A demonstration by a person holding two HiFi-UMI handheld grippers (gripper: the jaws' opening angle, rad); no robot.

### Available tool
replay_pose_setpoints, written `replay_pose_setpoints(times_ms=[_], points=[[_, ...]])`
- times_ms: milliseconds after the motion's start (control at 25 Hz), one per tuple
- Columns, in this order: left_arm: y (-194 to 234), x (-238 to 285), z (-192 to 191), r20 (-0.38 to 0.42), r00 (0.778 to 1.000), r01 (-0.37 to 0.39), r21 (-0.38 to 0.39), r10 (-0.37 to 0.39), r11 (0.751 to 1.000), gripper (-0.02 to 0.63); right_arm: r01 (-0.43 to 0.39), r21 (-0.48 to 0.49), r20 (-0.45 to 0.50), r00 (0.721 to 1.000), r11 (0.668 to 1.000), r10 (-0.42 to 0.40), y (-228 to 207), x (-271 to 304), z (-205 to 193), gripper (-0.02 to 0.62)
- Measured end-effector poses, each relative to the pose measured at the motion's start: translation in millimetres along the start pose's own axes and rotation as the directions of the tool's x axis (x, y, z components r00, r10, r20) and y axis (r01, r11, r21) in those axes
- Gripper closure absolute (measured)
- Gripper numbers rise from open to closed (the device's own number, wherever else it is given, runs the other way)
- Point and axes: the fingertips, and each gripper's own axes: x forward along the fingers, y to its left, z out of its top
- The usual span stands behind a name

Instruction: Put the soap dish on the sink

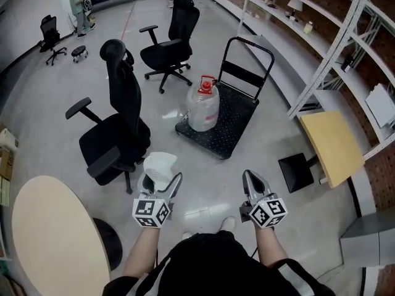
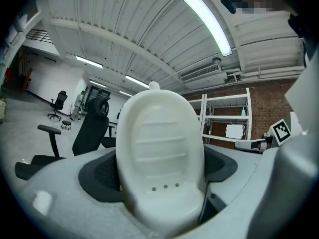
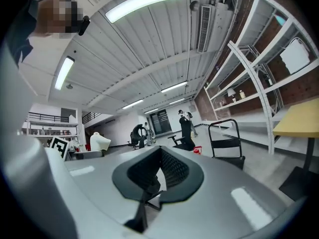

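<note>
The left gripper [image 1: 162, 182] pinched the white soap dish [image 2: 159, 148], its lower end buried between the jaws, while the right gripper [image 1: 252, 180] was pressed together, empty

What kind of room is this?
Probably a big workshop or office storeroom: black office chairs stand about, white metal shelves run along one side, and a gas cylinder sits on a cart.
</note>
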Motion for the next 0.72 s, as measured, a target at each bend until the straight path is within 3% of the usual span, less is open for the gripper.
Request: replay_pose_setpoints(times_ms=[320, 720], points=[[-54, 63, -2, -0.016, 0.998, 0.062, 0.035, -0.061, 0.997, 0.137, 0.054, 0.024, 0.041, 0.998, 0.998, -0.055, -71, -9, 19, 0.591], [-156, 178, -5, 0.004, 0.99, 0.142, 0.05, -0.142, 0.989, 0.137, 0.095, 0.013, 0.094, 0.991, 0.995, -0.096, -199, -16, 72, 0.591]])
